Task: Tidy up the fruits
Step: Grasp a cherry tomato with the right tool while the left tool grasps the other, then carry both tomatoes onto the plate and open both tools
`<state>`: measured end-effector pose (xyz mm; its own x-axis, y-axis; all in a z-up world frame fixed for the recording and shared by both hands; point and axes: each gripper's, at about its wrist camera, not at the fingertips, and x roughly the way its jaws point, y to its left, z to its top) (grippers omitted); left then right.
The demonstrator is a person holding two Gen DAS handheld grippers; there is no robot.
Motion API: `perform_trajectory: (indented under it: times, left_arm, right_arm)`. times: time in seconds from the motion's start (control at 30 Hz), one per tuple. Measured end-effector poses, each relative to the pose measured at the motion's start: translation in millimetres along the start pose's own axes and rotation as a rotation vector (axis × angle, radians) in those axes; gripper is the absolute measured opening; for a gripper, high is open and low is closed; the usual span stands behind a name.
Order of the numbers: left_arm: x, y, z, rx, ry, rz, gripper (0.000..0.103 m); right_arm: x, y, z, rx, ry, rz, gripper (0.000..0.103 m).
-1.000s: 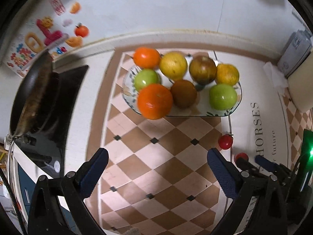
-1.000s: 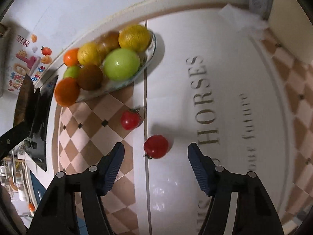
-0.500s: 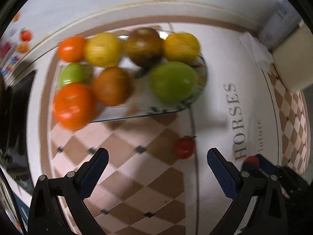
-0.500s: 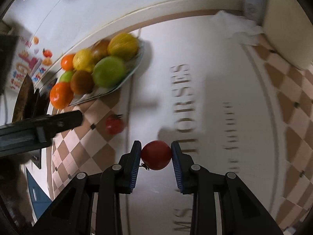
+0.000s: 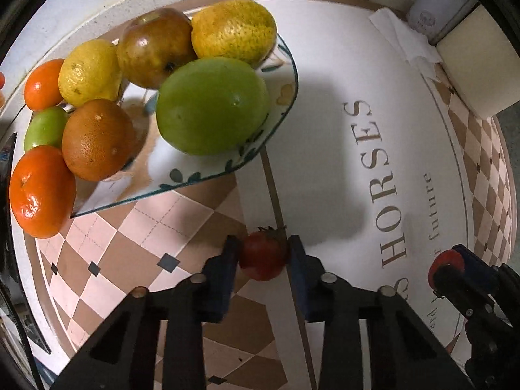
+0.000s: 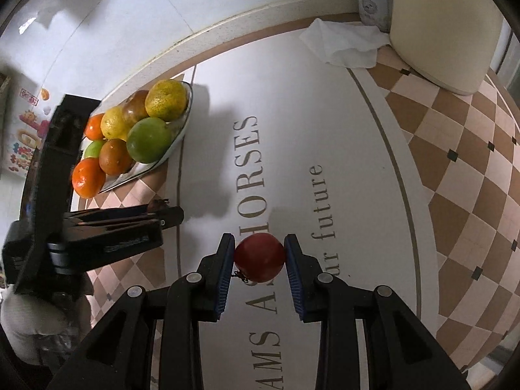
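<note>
My left gripper is shut on a small red tomato on the tablecloth, just in front of the fruit plate. The plate holds several fruits: oranges, a lemon, green apples, a brown apple. My right gripper is shut on a second red tomato, held over the white printed part of the cloth. In the left wrist view the right gripper and its tomato show at the lower right. In the right wrist view the left gripper shows at the left, below the plate.
A white crumpled tissue and a cream box lie at the back right by the wall. The cloth has a checkered border and printed letters. A wall with stickers stands at the left.
My left gripper moved forward and right toward the plate and closed on the loose tomato. My right gripper closed on the other tomato and holds it.
</note>
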<state>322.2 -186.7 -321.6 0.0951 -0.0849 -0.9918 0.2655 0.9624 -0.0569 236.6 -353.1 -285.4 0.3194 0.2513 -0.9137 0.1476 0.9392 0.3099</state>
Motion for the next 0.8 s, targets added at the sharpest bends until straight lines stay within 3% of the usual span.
perform_trajectory:
  times: [0.17,0.4,0.57,0.8]
  left_arm:
    - [-14,15,-4,-0.044,-0.030,-0.028,0.027]
    - [-84,65,-19,-0.163,-0.145,-0.103,0.027]
    - [-130,105,-29,-0.195,-0.214,-0.080,0.027]
    - [-143,150,-30,-0.263,-0.250,-0.044,0.027]
  right_arm:
    - [-8,8,6,-0.021,-0.018,0.006,0.034]
    - [-21,28,16,-0.045,-0.048,0.045,0.034]
    - [-13,57,26,-0.079,-0.043,0.096,0.034]
    - [26,123,45,-0.133,-0.024,0.178,0.034]
